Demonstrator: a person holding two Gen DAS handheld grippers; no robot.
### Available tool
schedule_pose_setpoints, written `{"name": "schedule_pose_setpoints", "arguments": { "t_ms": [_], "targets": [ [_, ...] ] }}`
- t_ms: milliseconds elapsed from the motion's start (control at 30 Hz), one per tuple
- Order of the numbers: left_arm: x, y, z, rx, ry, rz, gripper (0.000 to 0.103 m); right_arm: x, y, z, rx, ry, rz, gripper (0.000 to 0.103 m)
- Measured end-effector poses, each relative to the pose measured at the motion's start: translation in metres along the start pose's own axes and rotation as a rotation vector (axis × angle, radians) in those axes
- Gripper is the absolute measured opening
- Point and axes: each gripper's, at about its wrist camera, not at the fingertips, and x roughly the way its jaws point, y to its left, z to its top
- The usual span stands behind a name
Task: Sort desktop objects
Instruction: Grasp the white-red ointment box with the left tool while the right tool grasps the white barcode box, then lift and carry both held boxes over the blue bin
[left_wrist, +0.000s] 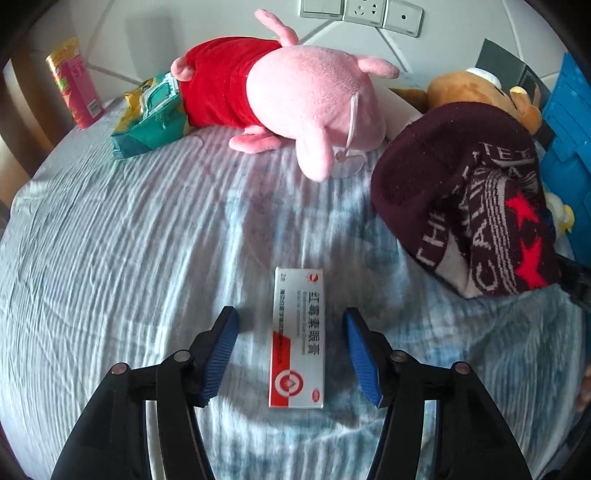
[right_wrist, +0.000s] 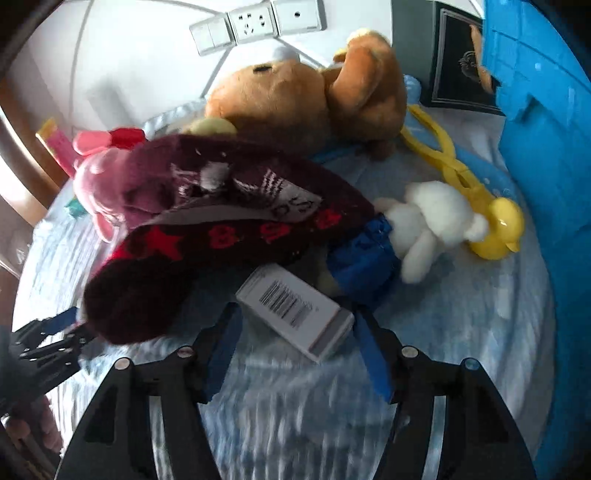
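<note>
A white and red medicine box (left_wrist: 298, 339) lies flat on the pale blue wrinkled cloth (left_wrist: 110, 258). My left gripper (left_wrist: 291, 347) is open around the box, with both blue pads clear of its long sides. In the right wrist view, a white box with a barcode (right_wrist: 295, 314) lies slanted between the fingers of my right gripper (right_wrist: 295, 350). That gripper is open too. The box's far end is tucked under a maroon knit hat (right_wrist: 221, 221). The left gripper (right_wrist: 48, 339) shows at the left edge of this view.
A pink pig plush (left_wrist: 295, 92), a green tissue pack (left_wrist: 151, 114) and a pink can (left_wrist: 74, 81) lie at the back. The hat (left_wrist: 461, 195) and a brown bear (right_wrist: 306, 96) are to the right, with a white plush (right_wrist: 432, 221), a yellow duck clamp (right_wrist: 495, 221) and a blue crate (right_wrist: 546, 110).
</note>
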Motion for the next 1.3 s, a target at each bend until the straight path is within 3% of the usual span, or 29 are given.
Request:
{"name": "schedule_pose_setpoints", "arguments": {
  "t_ms": [33,67,100,133,233,467,733,767,833,900,967,1000,1300],
  "targets": [
    [0.000,0.000,0.000,0.000,-0.005,0.000,0.055,0.006,-0.001,0.000,-0.017,0.003,-0.009,0.061],
    [-0.001,0.000,0.000,0.000,-0.008,-0.001,0.042,0.011,-0.003,-0.001,-0.035,0.007,-0.019,0.062],
    [-0.002,0.000,-0.001,0.000,-0.012,-0.003,0.025,0.012,-0.001,-0.002,-0.062,0.010,-0.039,0.053],
    [-0.005,0.000,-0.003,-0.002,-0.012,-0.015,0.026,0.011,0.002,-0.004,-0.080,0.015,-0.053,0.044],
    [-0.014,0.002,-0.008,-0.006,-0.020,-0.041,0.026,0.001,0.007,-0.014,-0.082,0.025,-0.014,0.032],
    [-0.043,0.005,-0.018,-0.013,-0.068,-0.079,0.025,-0.011,0.007,-0.039,-0.087,0.056,0.037,0.032],
    [-0.037,-0.011,-0.037,0.008,-0.024,-0.082,0.025,-0.019,-0.005,-0.047,-0.062,0.026,0.060,0.032],
    [-0.037,-0.013,-0.038,0.007,-0.021,-0.081,0.025,-0.018,-0.006,-0.046,-0.065,0.019,0.057,0.034],
    [-0.037,-0.017,-0.040,0.006,-0.016,-0.077,0.025,-0.012,-0.006,-0.043,-0.074,0.013,0.050,0.050],
    [-0.037,-0.021,-0.039,0.003,-0.013,-0.067,0.025,-0.008,-0.003,-0.041,-0.095,0.009,0.030,0.050],
    [-0.034,-0.024,-0.040,-0.004,-0.002,-0.051,0.025,-0.006,0.007,-0.040,-0.135,0.008,-0.011,0.043],
    [-0.032,-0.025,-0.040,-0.007,0.003,-0.042,0.025,-0.007,0.009,-0.041,-0.147,0.010,-0.020,0.031],
    [-0.061,-0.040,-0.048,-0.004,-0.027,-0.036,0.025,-0.046,0.018,-0.060,-0.183,-0.016,-0.024,0.029]
  ]
}}
